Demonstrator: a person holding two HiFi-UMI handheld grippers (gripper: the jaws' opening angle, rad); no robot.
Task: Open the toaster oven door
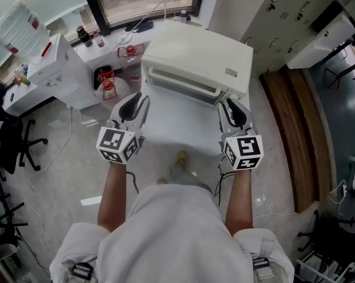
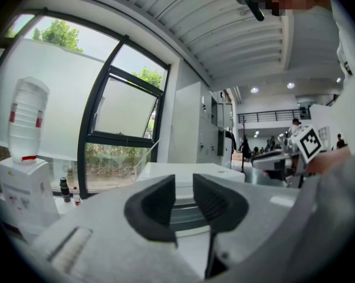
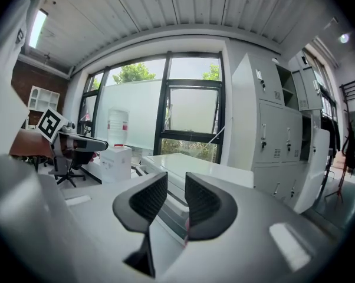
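The left gripper (image 1: pixel 136 101) and the right gripper (image 1: pixel 232 106) are held side by side, almost level, and both point at the front of the toaster oven (image 1: pixel 195 52). I judge that this is an approach: the person brings both tools to the door before choosing which one takes the door handle (image 1: pixel 183 82).

The jaws of the left gripper (image 2: pixel 183 186) stand with a narrow gap, and no thing is between the pads. It is the same for the right gripper (image 3: pixel 176 184) - a small opening and nothing held. Such a gap probably suits the thin bar of the handle, so little closing would be needed.

The toaster oven stands on the white counter (image 1: pixel 171 131), ahead of both pairs of jaws and apart from them. Its door looks closed. In the left gripper view the toaster oven (image 2: pixel 185 168) shows straight through the gap between the jaws. In the right gripper view the toaster oven (image 3: pixel 206 166) lies ahead and a little to the right of the gap.

From above, the left jaws are near the left end of the handle and the right jaws near its right end - neither touches it.
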